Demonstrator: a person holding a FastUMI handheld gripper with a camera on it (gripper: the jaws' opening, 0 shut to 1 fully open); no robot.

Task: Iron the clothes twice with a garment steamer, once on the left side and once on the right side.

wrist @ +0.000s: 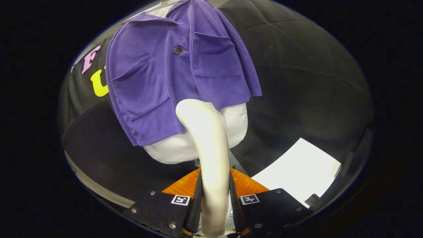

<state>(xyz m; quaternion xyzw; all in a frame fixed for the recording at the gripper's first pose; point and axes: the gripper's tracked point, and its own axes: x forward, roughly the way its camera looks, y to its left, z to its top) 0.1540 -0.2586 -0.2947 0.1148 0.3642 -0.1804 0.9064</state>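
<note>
The gripper [214,198] has the steamer [211,148] clamped, jaws closed on its pale handle from both sides, and the head rises ahead of them toward the shirt [172,76]. That purple shirt hangs buttoned on a white torso form [236,122], which keeps the cloth spread and hanging so steam can work down it. The steamer's rounded top sits right at the hem, about on the button line, so I'd say a stroke is either starting or ending here; which side, I can't tell. Whether the head actually touches the cloth is hard to judge from this angle. Off beyond the right jaw, a white sheet [297,172] lies flat on the dark surface [99,155], well clear of the work.
</note>
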